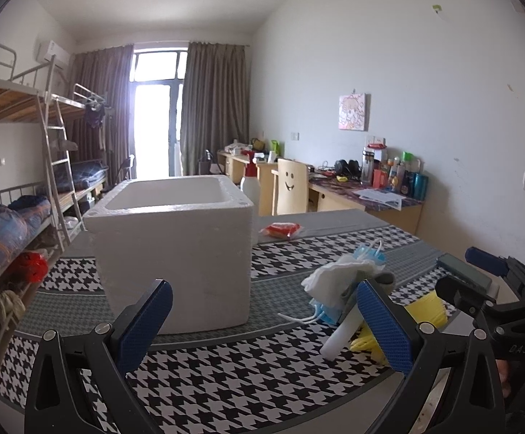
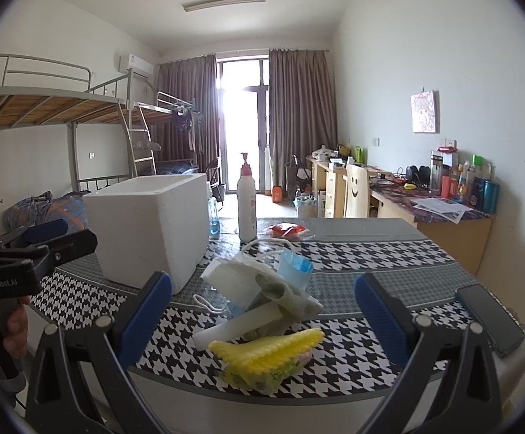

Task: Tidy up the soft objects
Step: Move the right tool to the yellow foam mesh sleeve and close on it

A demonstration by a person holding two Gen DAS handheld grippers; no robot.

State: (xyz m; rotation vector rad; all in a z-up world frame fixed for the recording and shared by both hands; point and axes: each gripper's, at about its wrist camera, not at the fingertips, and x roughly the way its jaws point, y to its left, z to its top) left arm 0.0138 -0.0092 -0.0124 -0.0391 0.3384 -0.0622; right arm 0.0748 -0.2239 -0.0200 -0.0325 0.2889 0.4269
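Ahead, soft pile (image 2: 262, 303) between open right claw (image 2: 262, 311) fingers.

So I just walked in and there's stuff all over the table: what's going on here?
A person holds a gripper in each hand, both open and empty. The left gripper and the right gripper face a pile of soft things: blue face masks, a white cloth and a yellow foam net. It lies on the table beside a white foam box. Nothing is grasped.

Two black handheld grippers, left gripper (image 1: 264, 322) and right gripper (image 2: 262, 313), carry blue textured finger pads (image 1: 383, 327), silver screws and white "GenRobot.AI" lettering.
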